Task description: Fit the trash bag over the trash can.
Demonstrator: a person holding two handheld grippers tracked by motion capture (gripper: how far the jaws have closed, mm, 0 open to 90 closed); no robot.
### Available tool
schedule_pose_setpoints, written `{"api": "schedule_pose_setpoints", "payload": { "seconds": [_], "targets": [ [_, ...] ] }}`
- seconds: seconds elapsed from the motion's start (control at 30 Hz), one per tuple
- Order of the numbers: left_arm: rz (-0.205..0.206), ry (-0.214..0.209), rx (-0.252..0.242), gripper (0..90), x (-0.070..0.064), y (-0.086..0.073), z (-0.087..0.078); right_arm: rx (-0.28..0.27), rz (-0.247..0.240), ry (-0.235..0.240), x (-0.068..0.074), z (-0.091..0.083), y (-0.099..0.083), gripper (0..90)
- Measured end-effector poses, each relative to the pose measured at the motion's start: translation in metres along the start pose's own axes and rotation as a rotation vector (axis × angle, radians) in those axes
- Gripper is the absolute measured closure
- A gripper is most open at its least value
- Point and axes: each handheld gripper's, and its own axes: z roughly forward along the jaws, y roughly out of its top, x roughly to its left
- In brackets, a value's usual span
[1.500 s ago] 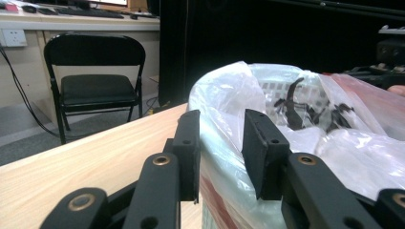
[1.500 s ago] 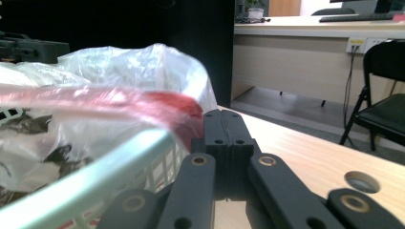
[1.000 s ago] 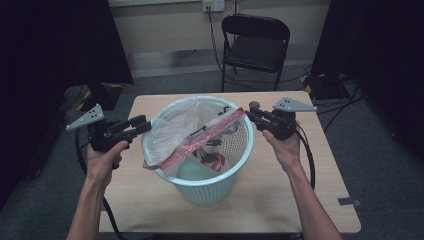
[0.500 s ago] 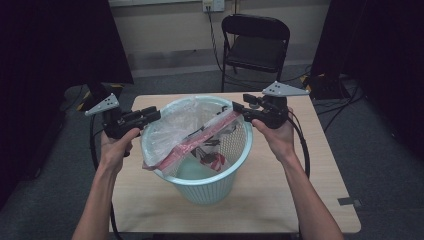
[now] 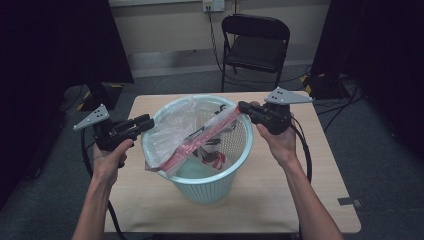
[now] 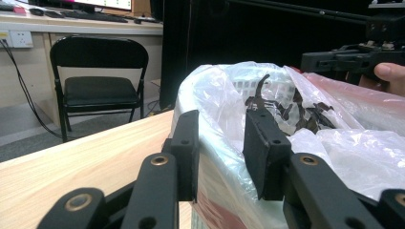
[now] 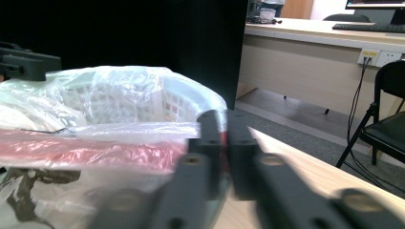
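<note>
A pale blue mesh wastebasket (image 5: 210,182) stands mid-table with a clear plastic bag (image 5: 175,125) draped in its mouth. The bag's red band (image 5: 200,142) runs diagonally across the opening. My left gripper (image 5: 146,123) is at the basket's left rim. In the left gripper view its jaws (image 6: 220,143) stand a little apart, pressing bunched bag plastic (image 6: 334,143) over the rim. My right gripper (image 5: 243,107) is at the far right rim. In the right gripper view it (image 7: 224,138) is shut on the bag's edge (image 7: 95,143).
The wooden table (image 5: 310,200) has bare room around the basket. A black folding chair (image 5: 255,45) stands beyond the far edge, with cables on the floor. Dark and red marks (image 5: 212,157) show through the bag inside the basket.
Both grippers have moved toward the far side of the basket, carrying the bag's mouth with them. The bag now lies wider over the left rim.
</note>
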Motion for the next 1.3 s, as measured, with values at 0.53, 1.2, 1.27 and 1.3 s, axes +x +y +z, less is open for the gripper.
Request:
{"api": "schedule_pose_setpoints", "payload": {
  "seconds": [0.53, 1.2, 1.27, 1.3],
  "targets": [
    [-0.020, -0.014, 0.000, 65.2, 0.005, 0.000, 0.004, 0.061, 0.015, -0.010, -0.001, 0.013, 0.000, 78.4],
    [0.000, 0.009, -0.006, 67.2, -0.005, -0.002, 0.002, -0.086, 0.042, -0.073, 0.020, -0.051, -0.034, 90.0],
    [-0.014, 0.001, -0.008, 67.2, -0.005, -0.003, -0.001, -0.070, 0.051, -0.069, 0.017, -0.049, -0.036, 90.0],
    [-0.008, -0.003, -0.007, 67.2, -0.005, -0.003, -0.003, -0.064, 0.046, -0.067, 0.017, -0.048, -0.037, 90.0]
  ]
}}
